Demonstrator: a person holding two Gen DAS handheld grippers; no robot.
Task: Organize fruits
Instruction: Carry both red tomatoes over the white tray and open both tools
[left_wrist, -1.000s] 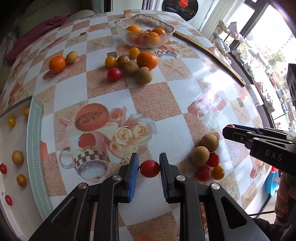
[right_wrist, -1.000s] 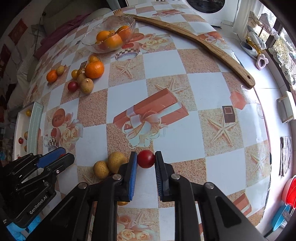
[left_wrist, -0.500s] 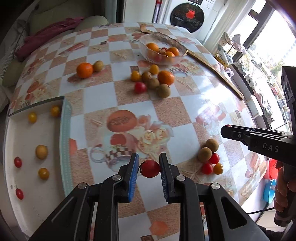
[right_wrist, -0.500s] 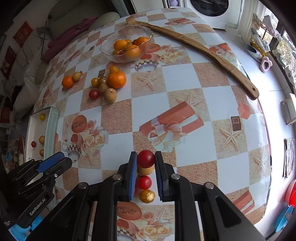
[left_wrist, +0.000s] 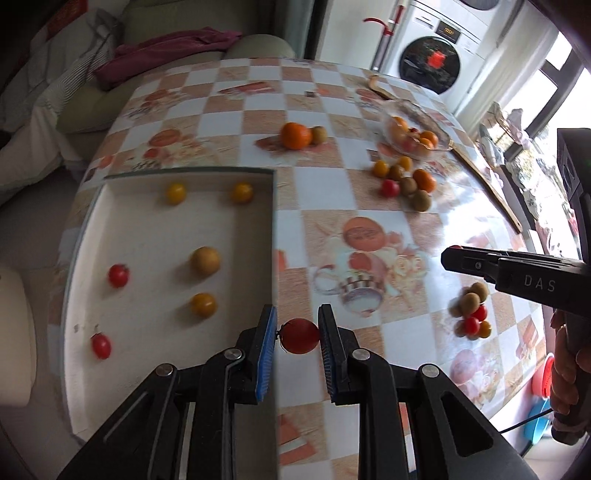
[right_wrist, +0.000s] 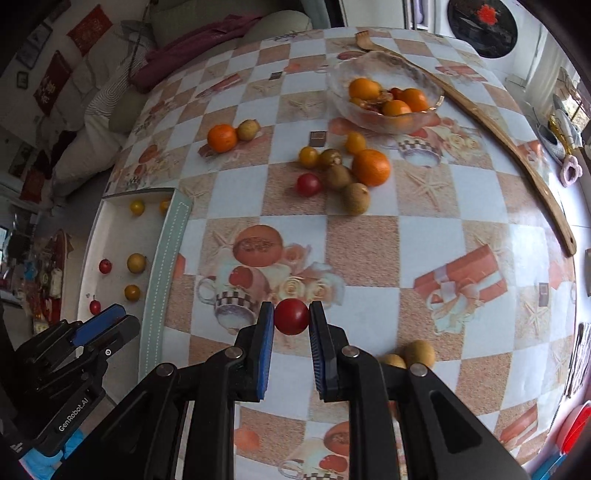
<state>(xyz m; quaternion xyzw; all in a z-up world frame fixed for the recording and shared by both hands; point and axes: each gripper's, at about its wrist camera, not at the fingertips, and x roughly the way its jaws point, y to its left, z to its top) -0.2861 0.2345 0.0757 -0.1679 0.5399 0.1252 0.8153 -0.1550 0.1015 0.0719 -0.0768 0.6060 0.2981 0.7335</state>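
My left gripper is shut on a red cherry tomato, held above the right rim of the white tray. The tray holds several small red and yellow fruits. My right gripper is shut on another red cherry tomato, held above the table's middle. The right gripper also shows in the left wrist view, and the left gripper in the right wrist view. A glass bowl with oranges stands at the far side.
Loose fruit lies in groups: an orange and a brown fruit, a cluster before the bowl, brown and red fruits near the right gripper. A long wooden stick lies along the right. Sofa cushions lie beyond the table.
Both grippers moved left toward the tray, each still holding its tomato. The left gripper now hangs at the tray's rim; the right one has left the fruit cluster behind.
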